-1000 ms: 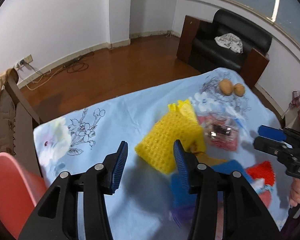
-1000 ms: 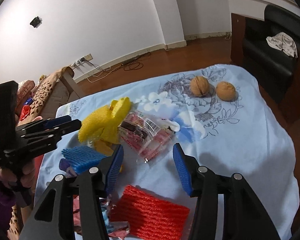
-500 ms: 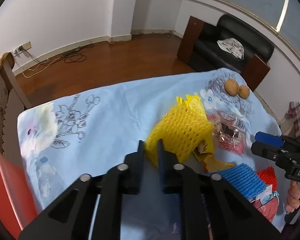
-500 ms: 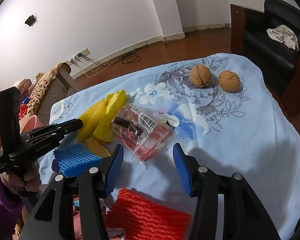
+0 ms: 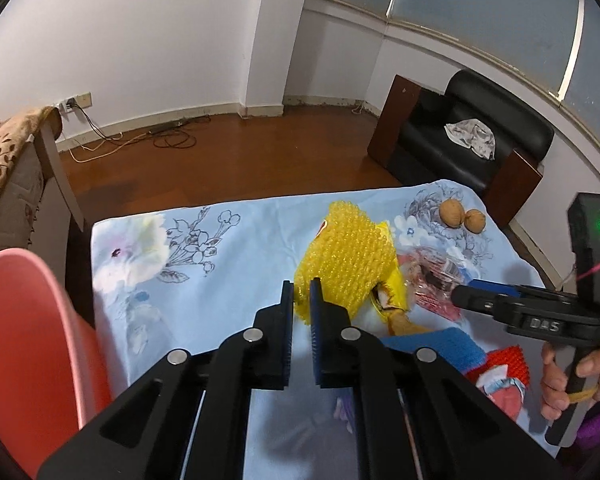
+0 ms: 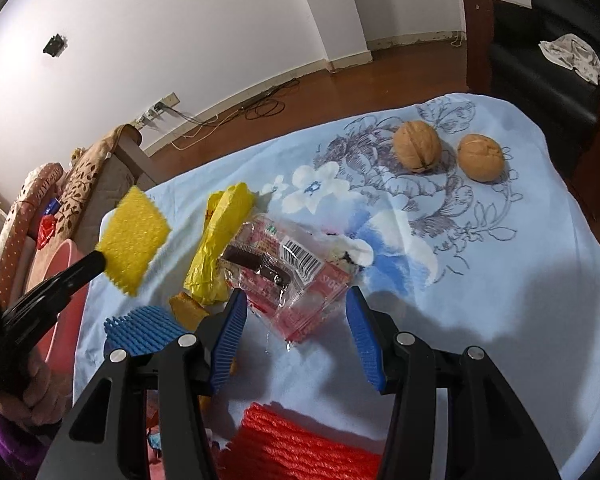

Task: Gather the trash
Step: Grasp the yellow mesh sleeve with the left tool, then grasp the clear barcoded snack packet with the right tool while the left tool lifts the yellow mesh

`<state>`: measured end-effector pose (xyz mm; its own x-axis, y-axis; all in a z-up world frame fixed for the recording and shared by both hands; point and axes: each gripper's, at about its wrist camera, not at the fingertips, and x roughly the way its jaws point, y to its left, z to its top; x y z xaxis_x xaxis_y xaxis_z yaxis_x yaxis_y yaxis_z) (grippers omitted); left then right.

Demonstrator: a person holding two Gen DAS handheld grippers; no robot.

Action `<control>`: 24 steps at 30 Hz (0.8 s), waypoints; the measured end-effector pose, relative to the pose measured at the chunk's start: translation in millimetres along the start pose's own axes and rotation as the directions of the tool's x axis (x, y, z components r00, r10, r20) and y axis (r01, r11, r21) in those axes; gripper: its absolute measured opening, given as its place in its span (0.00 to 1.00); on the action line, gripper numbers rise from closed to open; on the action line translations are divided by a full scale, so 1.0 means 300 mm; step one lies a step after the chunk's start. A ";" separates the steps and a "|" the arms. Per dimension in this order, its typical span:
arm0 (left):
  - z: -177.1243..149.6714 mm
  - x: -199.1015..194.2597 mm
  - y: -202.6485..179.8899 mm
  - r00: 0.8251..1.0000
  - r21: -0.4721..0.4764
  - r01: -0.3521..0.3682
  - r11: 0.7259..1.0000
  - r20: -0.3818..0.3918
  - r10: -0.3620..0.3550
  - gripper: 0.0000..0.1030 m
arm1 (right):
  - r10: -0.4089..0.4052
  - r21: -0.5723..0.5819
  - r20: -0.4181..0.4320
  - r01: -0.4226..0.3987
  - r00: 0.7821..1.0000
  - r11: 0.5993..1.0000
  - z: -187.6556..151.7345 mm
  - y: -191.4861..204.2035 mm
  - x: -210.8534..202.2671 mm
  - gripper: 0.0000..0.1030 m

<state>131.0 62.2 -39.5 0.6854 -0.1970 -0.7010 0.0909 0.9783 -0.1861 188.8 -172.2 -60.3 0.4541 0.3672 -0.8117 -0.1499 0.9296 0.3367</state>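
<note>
The left gripper's (image 5: 301, 294) own fingers hid the corner of the yellow foam net (image 5: 346, 266) that they pinched, and a pink and white wrapper (image 5: 500, 390) at the near table edge was too cut off to identify. The net was a bright, bumpy mesh sleeve, lifted off the floral tablecloth (image 5: 228, 276) and hanging clear above it beside the pink bin (image 5: 24, 344). The jaws had just been closing; a second earlier they stood wide with the net lying on the cloth ahead of them, and now they were clamped on its edge. The right gripper (image 6: 296, 334) stood released, jaws apart over the clear red snack packet (image 6: 290, 276), not touching it. A yellow bag (image 6: 220, 246), blue net (image 6: 144, 330), red net (image 6: 300, 446) and two walnuts (image 6: 416, 146) lay on the cloth.
</note>
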 end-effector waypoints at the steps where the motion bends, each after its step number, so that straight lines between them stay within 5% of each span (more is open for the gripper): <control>1: -0.003 -0.006 -0.003 1.000 0.000 -0.004 1.000 0.005 0.004 0.07 | -0.003 -0.002 -0.003 0.003 1.000 1.000 -0.002 0.004 0.005 0.41; 8: -0.027 -0.066 0.001 0.999 -0.013 -0.020 1.000 0.031 0.021 0.07 | -0.008 -0.027 0.013 0.009 1.000 1.000 -0.018 0.038 0.009 0.07; 24: -0.054 -0.241 0.058 0.987 -0.096 -0.088 0.992 0.130 0.100 0.07 | -0.020 -0.137 0.190 0.047 0.981 0.990 -0.021 0.142 -0.201 0.04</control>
<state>71.5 92.4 -3.3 0.7790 -0.0886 -0.6207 -0.0390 0.9812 -0.1890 149.6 -154.6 0.1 0.6160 0.3361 -0.7125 -0.2472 0.9412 0.2302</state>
